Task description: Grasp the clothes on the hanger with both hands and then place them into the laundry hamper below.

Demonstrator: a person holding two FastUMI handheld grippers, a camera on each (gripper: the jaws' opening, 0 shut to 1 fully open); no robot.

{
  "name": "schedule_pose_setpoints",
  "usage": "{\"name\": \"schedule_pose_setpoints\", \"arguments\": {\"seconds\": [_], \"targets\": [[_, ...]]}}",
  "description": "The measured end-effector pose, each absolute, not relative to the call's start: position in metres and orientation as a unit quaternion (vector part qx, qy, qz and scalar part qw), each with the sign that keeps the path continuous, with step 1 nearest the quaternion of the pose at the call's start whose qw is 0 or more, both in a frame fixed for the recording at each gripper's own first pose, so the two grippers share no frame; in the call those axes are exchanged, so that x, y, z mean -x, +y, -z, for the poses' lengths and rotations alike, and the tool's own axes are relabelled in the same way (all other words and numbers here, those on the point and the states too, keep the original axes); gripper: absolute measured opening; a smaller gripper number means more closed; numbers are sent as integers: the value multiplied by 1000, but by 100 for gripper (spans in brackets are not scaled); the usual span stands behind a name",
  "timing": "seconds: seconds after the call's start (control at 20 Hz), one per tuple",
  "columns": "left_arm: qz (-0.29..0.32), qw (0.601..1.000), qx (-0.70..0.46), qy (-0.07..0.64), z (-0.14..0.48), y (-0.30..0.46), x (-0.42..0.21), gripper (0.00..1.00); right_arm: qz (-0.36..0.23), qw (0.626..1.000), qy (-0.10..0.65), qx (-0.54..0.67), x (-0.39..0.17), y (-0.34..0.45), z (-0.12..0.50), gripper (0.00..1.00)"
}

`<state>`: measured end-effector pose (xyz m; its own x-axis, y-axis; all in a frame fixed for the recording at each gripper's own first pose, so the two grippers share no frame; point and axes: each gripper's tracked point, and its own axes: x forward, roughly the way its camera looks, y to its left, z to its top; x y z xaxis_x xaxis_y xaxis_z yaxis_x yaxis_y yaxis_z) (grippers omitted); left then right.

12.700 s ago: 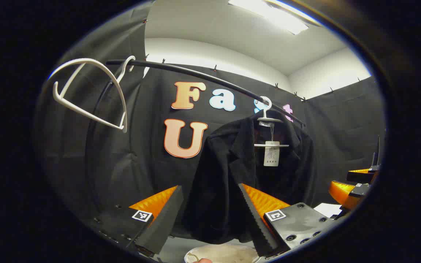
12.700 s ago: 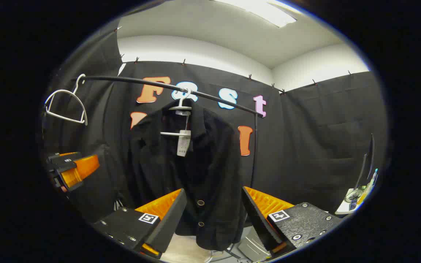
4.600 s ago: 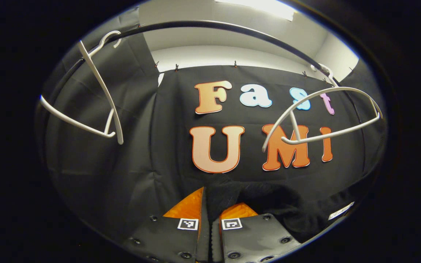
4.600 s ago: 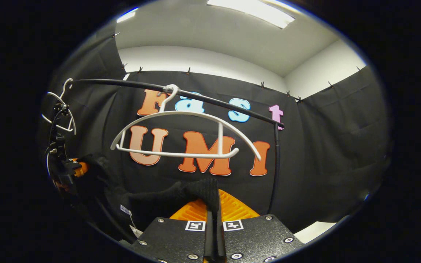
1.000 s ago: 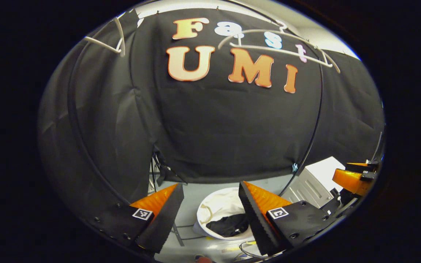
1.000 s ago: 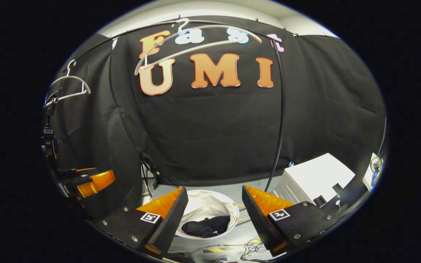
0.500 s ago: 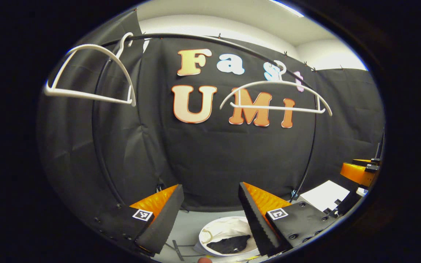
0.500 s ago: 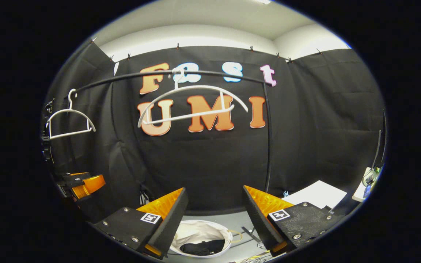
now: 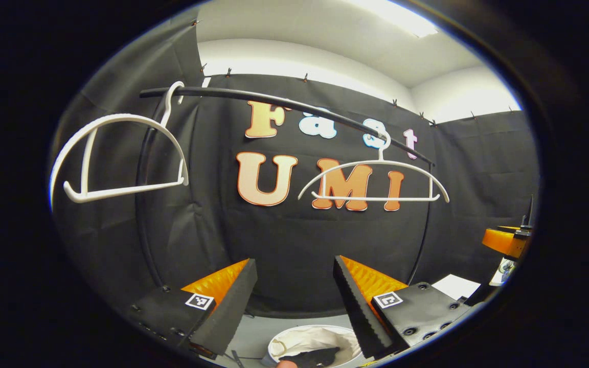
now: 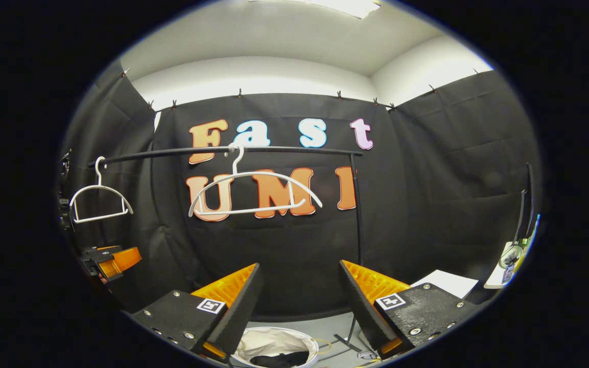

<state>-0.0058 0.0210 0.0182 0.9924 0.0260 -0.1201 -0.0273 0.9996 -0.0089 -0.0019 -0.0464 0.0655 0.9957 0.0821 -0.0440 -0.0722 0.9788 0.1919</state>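
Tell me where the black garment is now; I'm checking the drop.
In the laundry hamper on the floor, the black garment lies low between the right gripper's fingers.

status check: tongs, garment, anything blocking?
Left tongs open, empty. Right tongs open, empty. Black garment in hamper below; both hangers bare on rail. Nothing blocking.

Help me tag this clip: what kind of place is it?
Probably a staged recording booth for laundry tasks: black cloth wall, a garment rail with bare white hangers, and a laundry hamper on the floor.
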Motion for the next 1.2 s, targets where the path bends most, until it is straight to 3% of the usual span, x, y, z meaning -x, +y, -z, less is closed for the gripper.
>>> {"name": "schedule_pose_setpoints", "arguments": {"seconds": [0.45,1.05,1.1,1.15,1.2], "targets": [[-19,999,-5,36,-44,15,5,99,-29,996,6,-85,5,-60,-73,91],[-17,999,-13,46,-35,9,11,98,-30,996,18,-81,5,-60,-57,92],[-18,999,-16,47,-34,9,12,98,-31,996,19,-82,5,-58,-55,84],[-18,999,-17,47,-34,9,12,98,-32,996,20,-82,6,-58,-54,100],[-18,999,-17,46,-32,8,11,98,-33,996,21,-82,6,-58,-53,83]]}}
